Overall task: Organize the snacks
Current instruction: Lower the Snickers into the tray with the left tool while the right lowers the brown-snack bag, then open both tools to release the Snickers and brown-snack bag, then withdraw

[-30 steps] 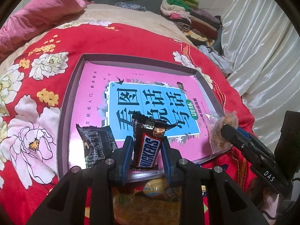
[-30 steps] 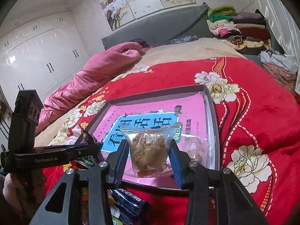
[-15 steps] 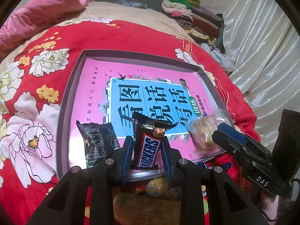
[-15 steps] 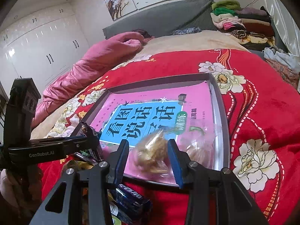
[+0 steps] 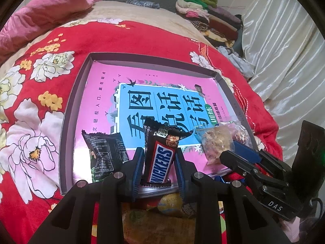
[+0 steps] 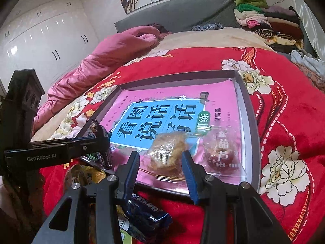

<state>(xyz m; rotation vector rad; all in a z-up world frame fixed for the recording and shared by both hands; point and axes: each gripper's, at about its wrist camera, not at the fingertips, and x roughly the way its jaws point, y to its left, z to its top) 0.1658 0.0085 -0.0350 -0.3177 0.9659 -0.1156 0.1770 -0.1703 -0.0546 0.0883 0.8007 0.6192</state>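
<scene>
A grey shallow tray (image 5: 67,126) with a pink and blue book cover as its floor lies on the red flowered bedspread. My left gripper (image 5: 159,152) is shut on a Snickers bar (image 5: 161,162), held upright over the tray's near edge. A black snack packet (image 5: 105,152) lies in the tray to its left. My right gripper (image 6: 160,154) is shut on a clear pastry packet (image 6: 166,152), tilted down so that it rests on the tray's near right part. Beside it lies a clear packet with a reddish snack (image 6: 221,152).
Loose snacks lie on the bedspread in front of the tray: a dark blue wrapper (image 6: 146,211) and yellow packets (image 5: 172,201). A pink quilt (image 6: 101,57) lies at the far left, folded clothes (image 6: 264,20) at the far right, and a white curtain (image 5: 284,61) on the right.
My right gripper has tipped forward and lowered the pastry packet from upright down onto the tray, beside the reddish snack packet. The left gripper has kept still with the Snickers bar.
</scene>
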